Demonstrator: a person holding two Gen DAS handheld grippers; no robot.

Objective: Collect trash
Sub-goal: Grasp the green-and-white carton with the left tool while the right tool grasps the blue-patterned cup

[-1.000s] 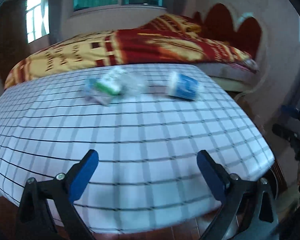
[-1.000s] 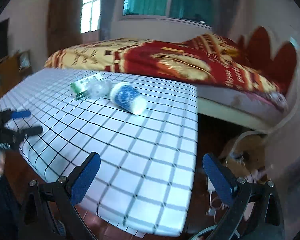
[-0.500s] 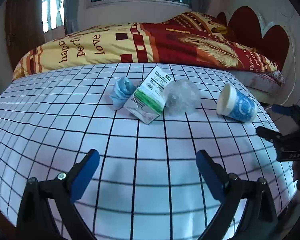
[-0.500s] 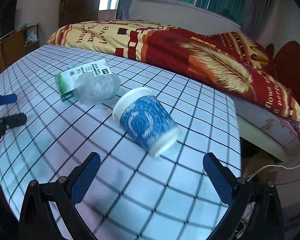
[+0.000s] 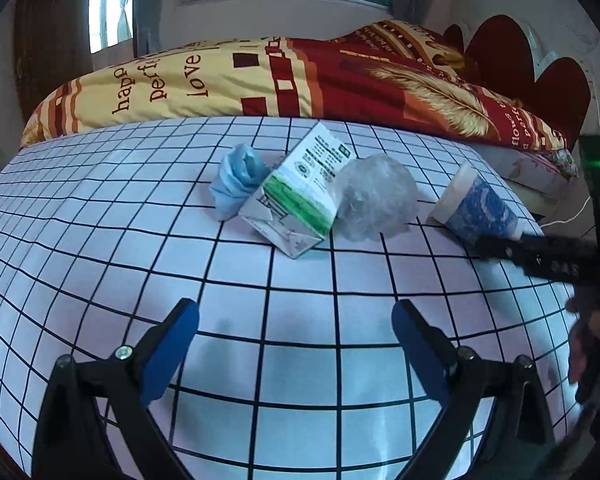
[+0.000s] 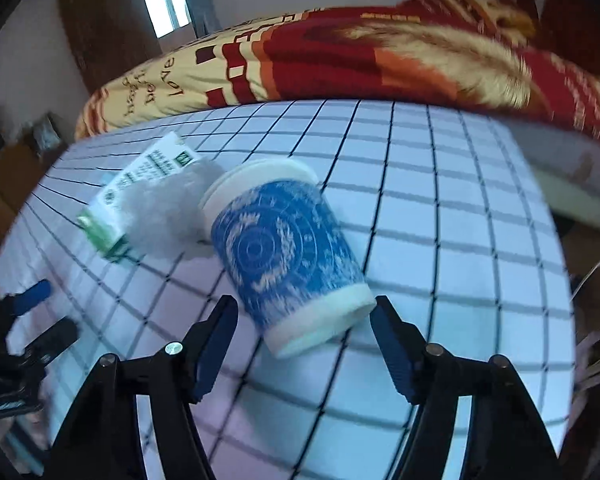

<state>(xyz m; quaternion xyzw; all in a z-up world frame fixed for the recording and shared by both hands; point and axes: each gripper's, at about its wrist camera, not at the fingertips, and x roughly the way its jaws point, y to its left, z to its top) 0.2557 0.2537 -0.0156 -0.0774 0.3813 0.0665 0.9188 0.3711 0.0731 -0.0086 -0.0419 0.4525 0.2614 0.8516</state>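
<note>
Left view: the left tongs point(image 5: 296, 344) are hanging wide open over bare desk point(image 5: 100, 240), well short of the carton point(image 5: 300, 196). Right view: the right tongs point(image 6: 302, 340) are just closing around the toppled blue cup point(image 6: 284, 248), its base between unpressed pads.

1. The tablecloth point(image 5: 100, 264) is showing a white ground with a black grid.
2. The paper cup point(image 6: 284, 256) is wearing blue print, cream rims.
3. The carton point(image 5: 300, 196) is showing white and green.
4. The blanket point(image 5: 300, 76) is displaying red, yellow and a feather motif.
</note>
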